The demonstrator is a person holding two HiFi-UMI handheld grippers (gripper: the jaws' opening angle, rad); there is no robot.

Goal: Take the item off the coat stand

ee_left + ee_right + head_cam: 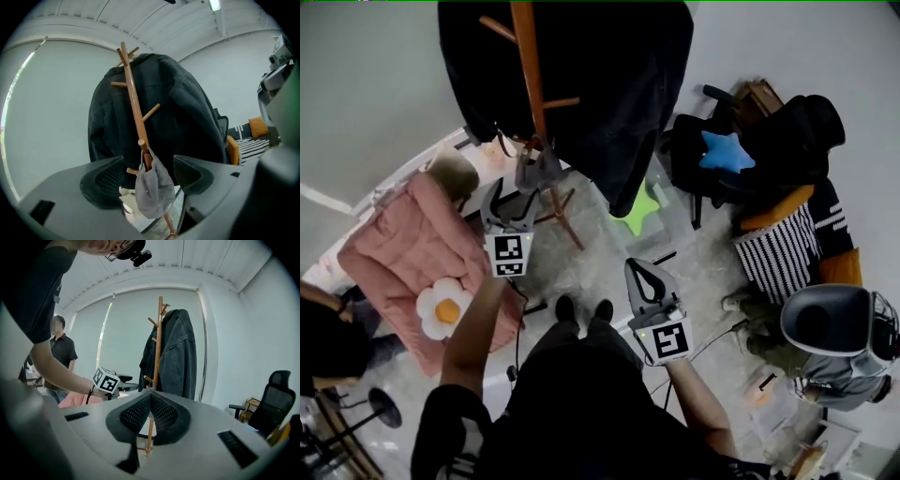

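Note:
A wooden coat stand (531,89) carries a dark jacket (600,84) up high and a small grey cap (153,190) on a low peg. In the head view the cap (540,172) hangs just beyond my left gripper (512,197). That gripper is open, and in the left gripper view the cap shows in the gap between its pads, not touched. My right gripper (643,278) is shut and empty, held back from the stand (158,357). The jacket (177,355) hangs on the stand's right side there.
A pink padded chair (412,258) with a fried-egg cushion (442,307) stands at the left. Black office chair with a blue star pillow (727,152) is at the right, beside a striped seat (786,248). A second person (58,350) stands at the left in the right gripper view.

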